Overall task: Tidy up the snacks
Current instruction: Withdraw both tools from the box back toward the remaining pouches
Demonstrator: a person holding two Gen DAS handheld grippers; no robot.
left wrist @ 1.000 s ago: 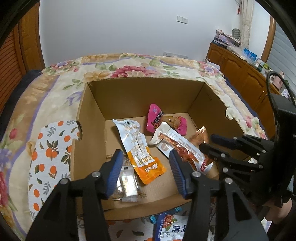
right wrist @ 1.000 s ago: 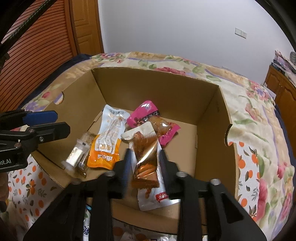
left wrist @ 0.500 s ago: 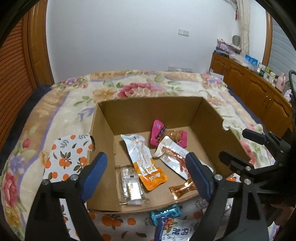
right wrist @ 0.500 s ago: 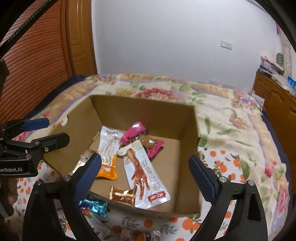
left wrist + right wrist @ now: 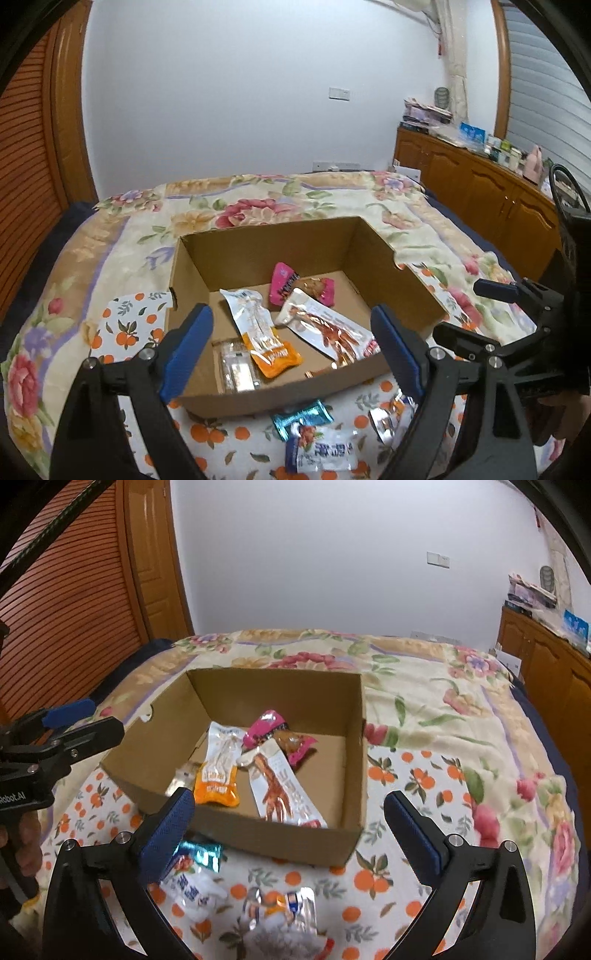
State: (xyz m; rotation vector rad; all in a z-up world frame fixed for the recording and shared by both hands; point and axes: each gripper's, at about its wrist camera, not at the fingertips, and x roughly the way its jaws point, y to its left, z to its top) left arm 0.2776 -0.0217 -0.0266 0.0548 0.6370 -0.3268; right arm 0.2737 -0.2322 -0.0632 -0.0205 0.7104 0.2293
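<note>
A floral bedspread (image 5: 443, 709), a wooden sideboard (image 5: 480, 188) and a slatted wooden door (image 5: 74, 602) under a white wall (image 5: 240, 92)

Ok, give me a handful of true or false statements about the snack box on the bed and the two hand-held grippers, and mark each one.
1. The brown cardboard box sits on the floral bedspread. True.
2. The right hand-held gripper grips the orange and white snack packet. False: nothing is between its jaws, which are opening, and that packet lies in the box.
3. A pink snack packet lies inside the box. True.
4. The box is empty. False: several packets lie in it.
5. The teal foil candy wrapper lies outside the box, on the orange-print cloth. True.
6. The left hand-held gripper is shut. False: it is wide open, holding nothing.
</note>
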